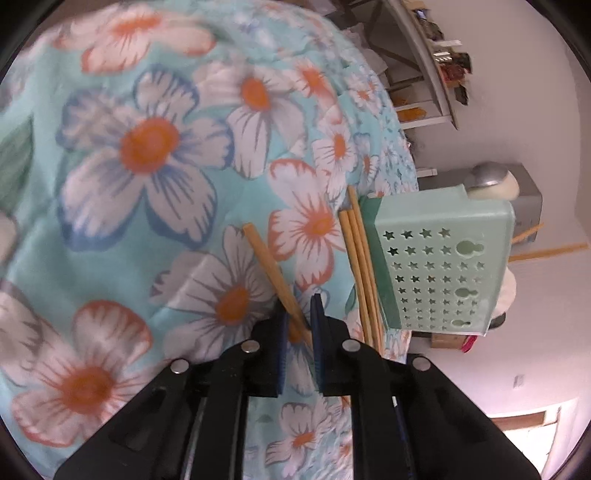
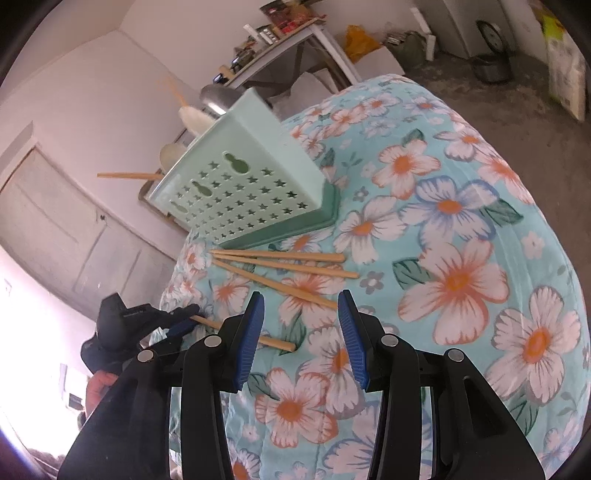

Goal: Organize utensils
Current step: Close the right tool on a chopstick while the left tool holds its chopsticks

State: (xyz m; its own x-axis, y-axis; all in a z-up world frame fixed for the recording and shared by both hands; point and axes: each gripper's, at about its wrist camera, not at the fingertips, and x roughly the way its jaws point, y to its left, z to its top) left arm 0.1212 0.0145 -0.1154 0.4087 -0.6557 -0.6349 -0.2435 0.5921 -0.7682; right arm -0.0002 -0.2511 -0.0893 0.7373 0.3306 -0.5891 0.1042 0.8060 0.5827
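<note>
A mint-green utensil holder (image 1: 436, 273) (image 2: 251, 184) with star holes stands on the flowered cloth (image 1: 147, 206) (image 2: 461, 258). White spoons and chopsticks stick out of its top. Three wooden chopsticks (image 1: 360, 266) (image 2: 284, 266) lie loose beside its base. My left gripper (image 1: 300, 310) (image 2: 192, 315) is shut on the thin end of a fourth chopstick (image 1: 267, 262) (image 2: 275, 342), which lies across the cloth near the table's edge. My right gripper (image 2: 302, 295) hovers open over the cloth, close in front of the loose chopsticks, with nothing between its fingers.
The cloth-covered table drops off just past the holder toward a white wall and door (image 2: 74, 229). A cluttered shelf (image 2: 280, 33) stands behind. A person's hand (image 2: 98, 384) holds the left gripper. A grey pot (image 2: 493, 68) sits on the floor.
</note>
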